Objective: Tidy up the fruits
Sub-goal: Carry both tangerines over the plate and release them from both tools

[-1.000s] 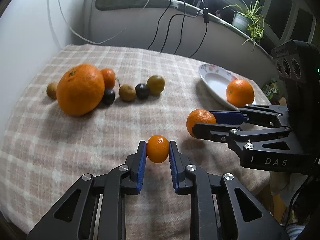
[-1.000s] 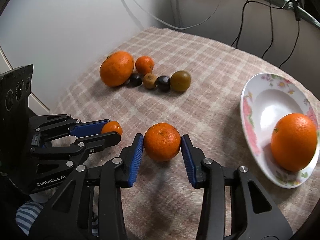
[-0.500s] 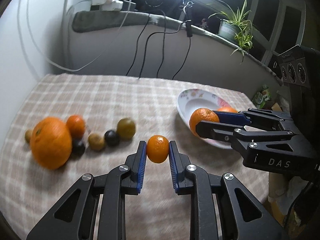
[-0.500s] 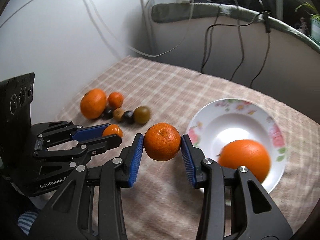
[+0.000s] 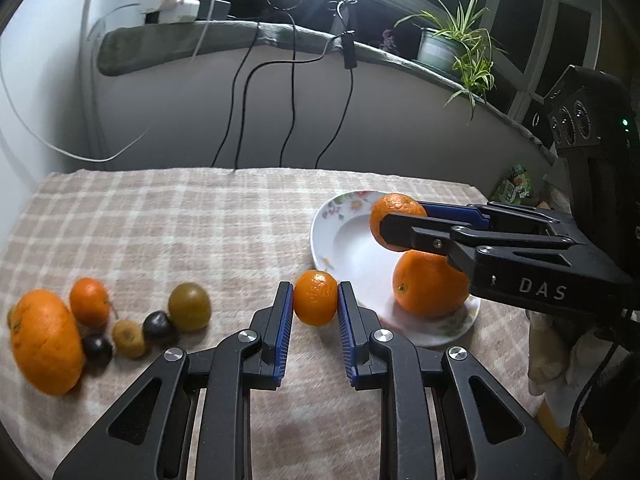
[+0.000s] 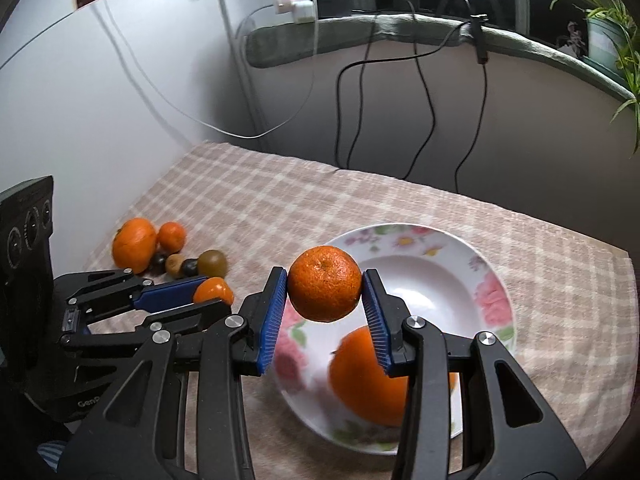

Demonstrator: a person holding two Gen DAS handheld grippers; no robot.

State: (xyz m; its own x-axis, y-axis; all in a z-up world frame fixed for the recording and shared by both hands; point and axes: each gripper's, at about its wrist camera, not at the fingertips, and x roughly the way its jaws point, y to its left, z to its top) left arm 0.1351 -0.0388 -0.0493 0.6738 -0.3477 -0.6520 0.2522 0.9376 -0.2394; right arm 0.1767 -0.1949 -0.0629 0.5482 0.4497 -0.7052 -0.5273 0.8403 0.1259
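1. Fruits are what I carry: my left fingers (image 5: 315, 300) are pinched tight on a small mandarin (image 5: 315, 298), blue pads flat on its two sides so it cannot roll out.
2. My right fingers (image 6: 325, 293) stand a little wider, closed on a bigger mandarin (image 6: 325, 283), gripped across its middle for the same reason.
3. That bigger one hangs over the flowered plate (image 6: 494, 300), clear of the large orange (image 5: 430, 284) resting in it, where I judge I should lower it before letting go.
4. My left one is at the plate's near rim, not yet over the bowl.
5. On the checked tabletop (image 5: 192, 220), well apart, waits the cluster of fruit (image 5: 120, 324), unsorted.
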